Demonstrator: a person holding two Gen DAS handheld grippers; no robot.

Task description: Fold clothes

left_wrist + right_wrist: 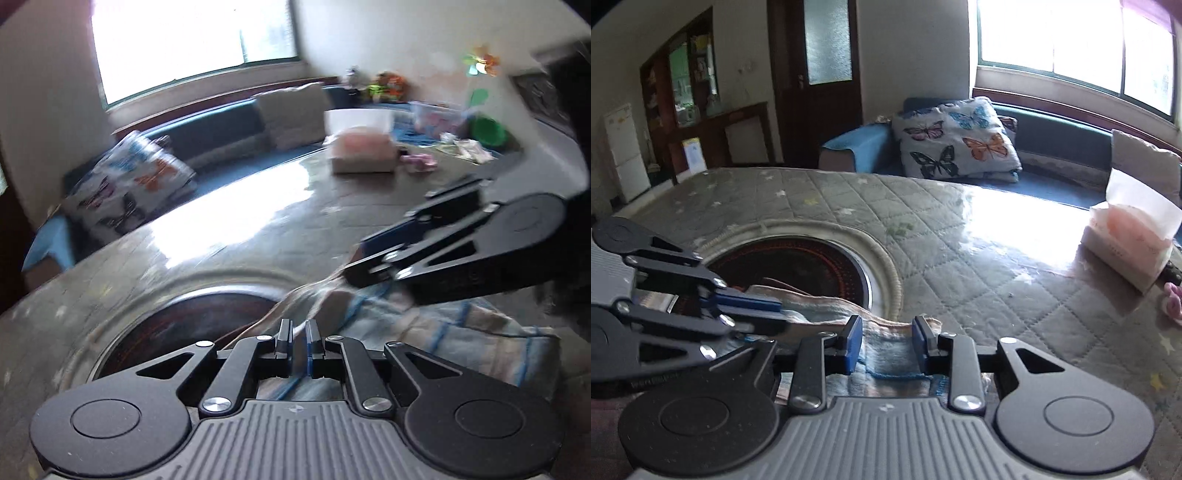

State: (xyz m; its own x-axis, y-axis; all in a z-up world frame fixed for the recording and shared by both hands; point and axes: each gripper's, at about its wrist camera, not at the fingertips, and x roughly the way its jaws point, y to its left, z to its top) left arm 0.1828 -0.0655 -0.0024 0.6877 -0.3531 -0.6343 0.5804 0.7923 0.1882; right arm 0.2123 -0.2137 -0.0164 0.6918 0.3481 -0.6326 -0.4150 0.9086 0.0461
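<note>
So my left claw (298, 338) is pressed nearly together, pinching the edge of the cloth (890, 354), a soft faded thing in pale blue and beige with thin blue stripes. It lies bunched right under both claws, long axis running sideways from one to the other, on the quilted grey table cover (979, 258) just this side of the round dark burner (798, 266) with its corded rim. My right claw (888, 341) sits just beside the left, jaws spread partway with the stitched hem between them but not squeezed. Both are equally near, I'd say. Next is probably regripping that hem.
</note>
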